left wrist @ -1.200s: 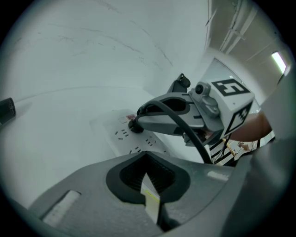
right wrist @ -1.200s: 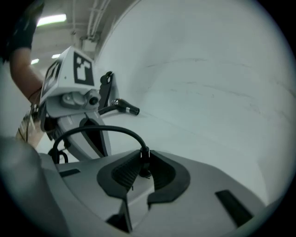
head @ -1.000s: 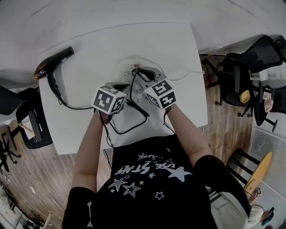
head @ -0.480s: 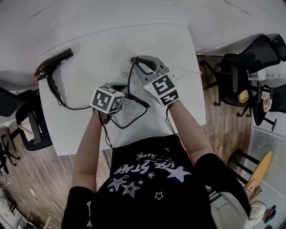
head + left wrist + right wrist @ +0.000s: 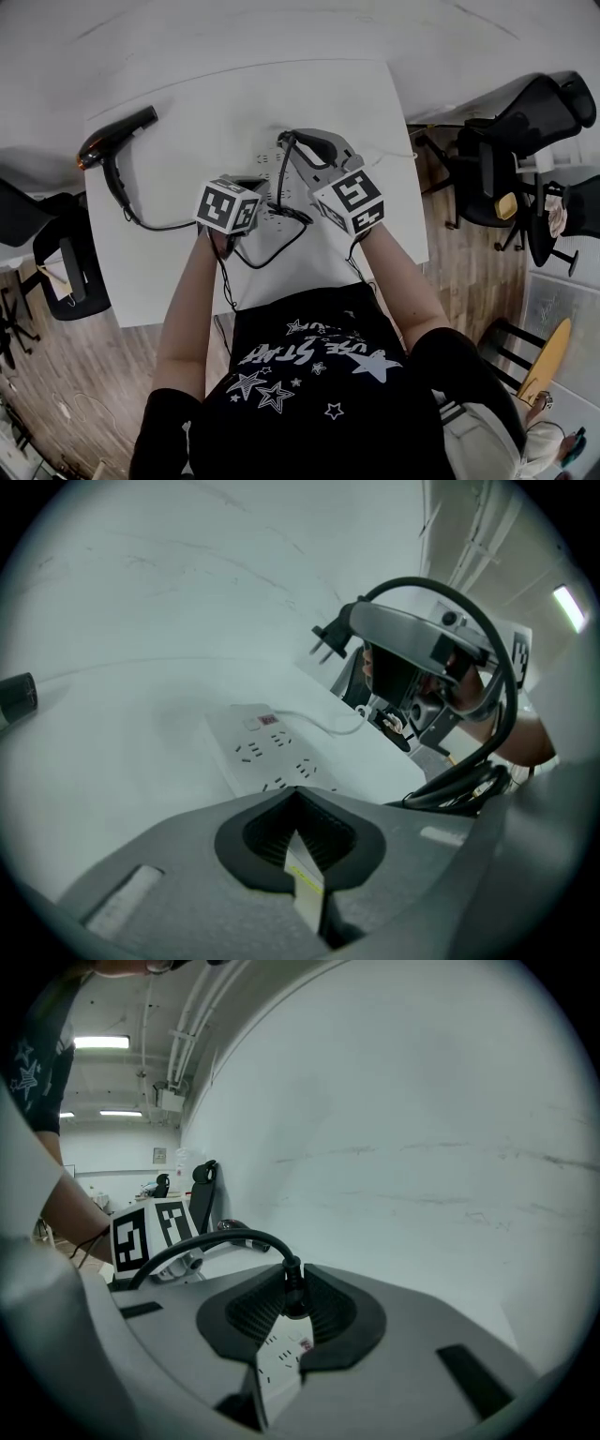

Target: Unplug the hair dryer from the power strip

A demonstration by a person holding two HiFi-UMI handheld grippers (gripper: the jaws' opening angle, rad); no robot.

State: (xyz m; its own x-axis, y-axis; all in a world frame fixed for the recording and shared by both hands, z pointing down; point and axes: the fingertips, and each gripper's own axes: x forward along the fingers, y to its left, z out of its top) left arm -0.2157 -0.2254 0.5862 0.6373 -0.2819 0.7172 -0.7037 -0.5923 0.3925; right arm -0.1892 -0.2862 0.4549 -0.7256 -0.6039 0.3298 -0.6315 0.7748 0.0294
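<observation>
White bench (image 5: 169,272) fills most of the head view, with wood flooring and black office chairs (image 5: 511,141) off to my right.

My right gripper (image 5: 295,1302) has its jaws clamped on the plug (image 5: 328,641), just where the black cord (image 5: 159,226) enters it. It is held up off the bench. From my left gripper's camera the prongs stick out bare into the air, touching nothing. I judge the unplugging itself as done, with only the set-down left.

The power strip (image 5: 267,752) lies flat below the plug and between my 2 grippers, its long axis running away from me. In my right gripper's camera I can see its sockets through the gap under the plug, so the prongs hang almost directly over it.

My left gripper (image 5: 300,827) sits low at the near end of the strip. Its jaws are drawn together to a thin slit, and I can name nothing gripped in them.

The hair dryer (image 5: 112,141) lies at the far left corner of the bench, well apart from both grippers and nearer my left one. The cord loops back toward me before running out to it.

The next move turns on carrying the plug sideways, clear of the strip, before lowering it.
</observation>
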